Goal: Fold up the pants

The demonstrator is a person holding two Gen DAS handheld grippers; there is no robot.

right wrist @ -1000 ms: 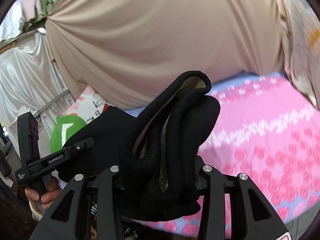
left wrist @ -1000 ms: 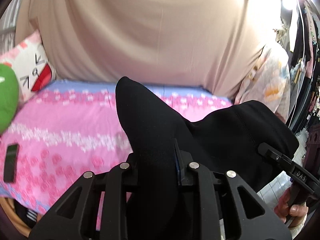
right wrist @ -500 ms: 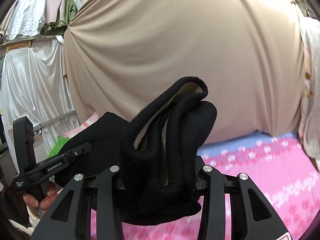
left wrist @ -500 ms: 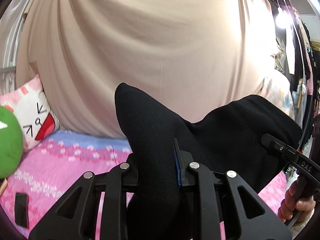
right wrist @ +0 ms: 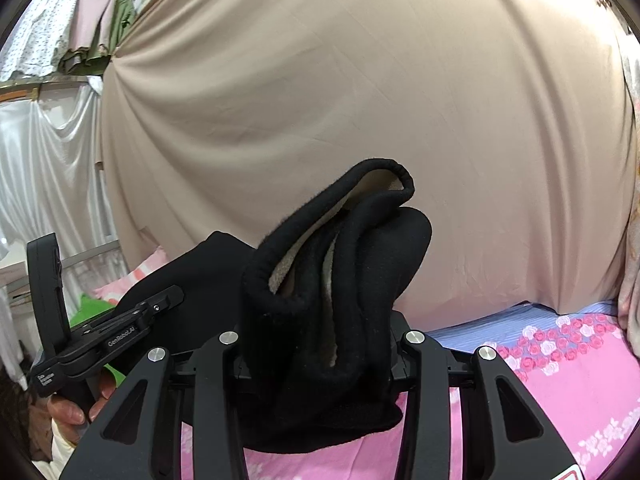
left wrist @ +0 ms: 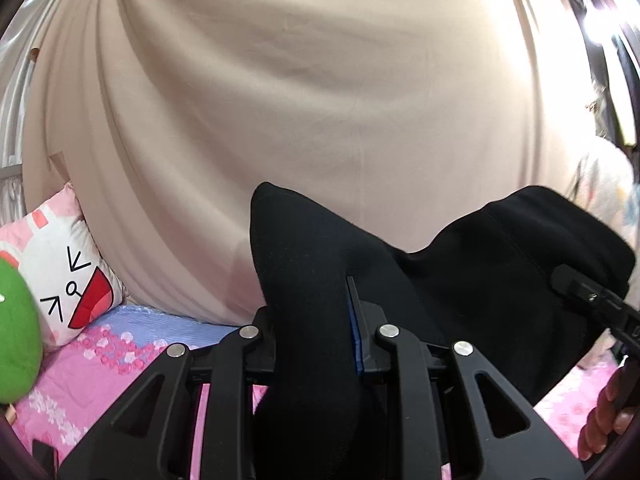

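The black pants (left wrist: 460, 280) hang lifted in the air between my two grippers, above the pink flowered bed (left wrist: 100, 364). My left gripper (left wrist: 316, 320) is shut on a bunched fold of black cloth that stands up between its fingers. My right gripper (right wrist: 320, 332) is shut on the waistband end of the pants (right wrist: 332, 248), where the pale fleece lining shows inside the rolled edge. Each gripper shows in the other's view: the right one (left wrist: 592, 304) at the far right, the left one (right wrist: 108, 332) at the lower left, held by a hand.
A beige curtain (left wrist: 320, 100) fills the background behind the bed. A white cartoon-face pillow (left wrist: 68, 280) and a green plush (left wrist: 16, 332) lie at the bed's left end. Hanging clothes (right wrist: 72, 32) and white drapes (right wrist: 48, 184) stand at the far left.
Both grippers have risen with the pants and tilted up. The bed has dropped low in both views and the curtain now fills most of them. Both grips are unchanged.
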